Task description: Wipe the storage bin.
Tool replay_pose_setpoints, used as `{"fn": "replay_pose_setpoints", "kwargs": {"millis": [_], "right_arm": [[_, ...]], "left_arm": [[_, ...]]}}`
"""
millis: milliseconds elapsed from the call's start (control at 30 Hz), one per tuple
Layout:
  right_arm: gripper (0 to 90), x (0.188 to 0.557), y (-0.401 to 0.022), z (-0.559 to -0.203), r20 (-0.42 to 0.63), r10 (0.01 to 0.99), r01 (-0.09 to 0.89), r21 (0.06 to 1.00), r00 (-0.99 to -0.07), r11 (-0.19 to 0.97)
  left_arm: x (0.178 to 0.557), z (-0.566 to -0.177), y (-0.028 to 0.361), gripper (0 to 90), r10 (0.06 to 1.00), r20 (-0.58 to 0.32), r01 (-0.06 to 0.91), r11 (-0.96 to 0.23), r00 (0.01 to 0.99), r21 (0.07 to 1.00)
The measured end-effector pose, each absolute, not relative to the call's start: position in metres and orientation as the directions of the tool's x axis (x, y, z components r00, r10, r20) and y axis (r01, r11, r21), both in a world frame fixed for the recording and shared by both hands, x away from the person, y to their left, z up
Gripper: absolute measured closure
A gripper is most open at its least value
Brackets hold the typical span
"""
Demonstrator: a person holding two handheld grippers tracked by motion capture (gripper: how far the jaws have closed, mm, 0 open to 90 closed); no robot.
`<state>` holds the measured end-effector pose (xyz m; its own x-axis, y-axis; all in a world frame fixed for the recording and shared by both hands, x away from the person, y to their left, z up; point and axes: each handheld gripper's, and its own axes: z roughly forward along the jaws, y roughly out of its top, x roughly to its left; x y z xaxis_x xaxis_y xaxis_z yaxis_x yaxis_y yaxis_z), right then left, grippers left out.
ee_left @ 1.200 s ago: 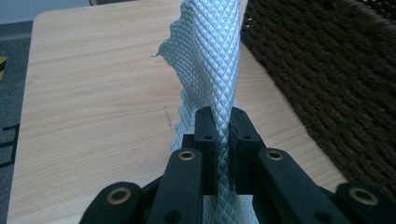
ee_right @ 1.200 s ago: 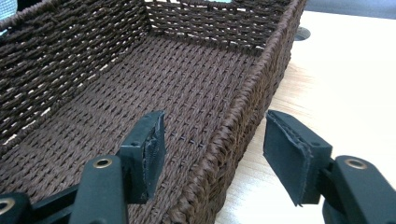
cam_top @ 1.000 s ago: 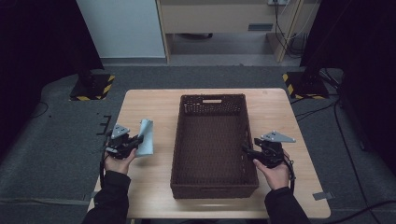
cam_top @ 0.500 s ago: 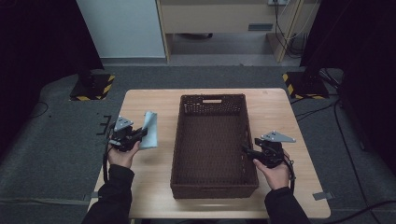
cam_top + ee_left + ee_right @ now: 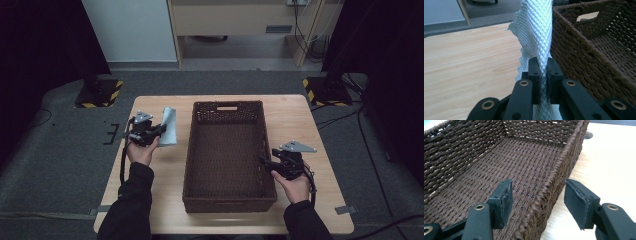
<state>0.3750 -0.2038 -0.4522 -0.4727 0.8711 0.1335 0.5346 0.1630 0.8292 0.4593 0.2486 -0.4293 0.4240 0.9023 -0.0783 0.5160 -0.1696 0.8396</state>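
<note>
High overhead forward-down view; two close tool views, shared basket [image 5: 229,152].

Worktop [image 5: 305,125]: light wood, rectangular, rounded corners, grain shows in both close-up views. Small round hole near its far right corner [image 5: 588,135]. Grey tape tabs at near edge, one left [image 5: 102,208], one right [image 5: 346,209].

Floor: grey carpet [image 5: 60,165] all round the worktop. Two black stand bases w/ yellow-black hazard stripes, one far left [image 5: 99,93], one far right [image 5: 327,90], both well apart from the worktop. Black cables run across the carpet at right [image 5: 370,150].

Behind: pale blue-white panel [image 5: 131,30] at back left, beside it a beige wooden cabinet [image 5: 235,20] w/ cables hanging at its right side. Dark curtains [image 5: 45,45] flank both sides.
</note>
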Motion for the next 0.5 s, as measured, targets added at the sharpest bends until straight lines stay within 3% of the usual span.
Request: {"fn": "replay_pose_setpoints", "kwargs": {"millis": [500], "right_arm": [[51.2, 0.377, -0.201, -0.455, 0.126, 0.866, 0.543, 0.819, -0.485, 0.185]], "left_arm": [[0.502, -0.45, 0.216, 83.5, 0.892, -0.082, 0.539, -0.193, 0.444, 0.82]]}}
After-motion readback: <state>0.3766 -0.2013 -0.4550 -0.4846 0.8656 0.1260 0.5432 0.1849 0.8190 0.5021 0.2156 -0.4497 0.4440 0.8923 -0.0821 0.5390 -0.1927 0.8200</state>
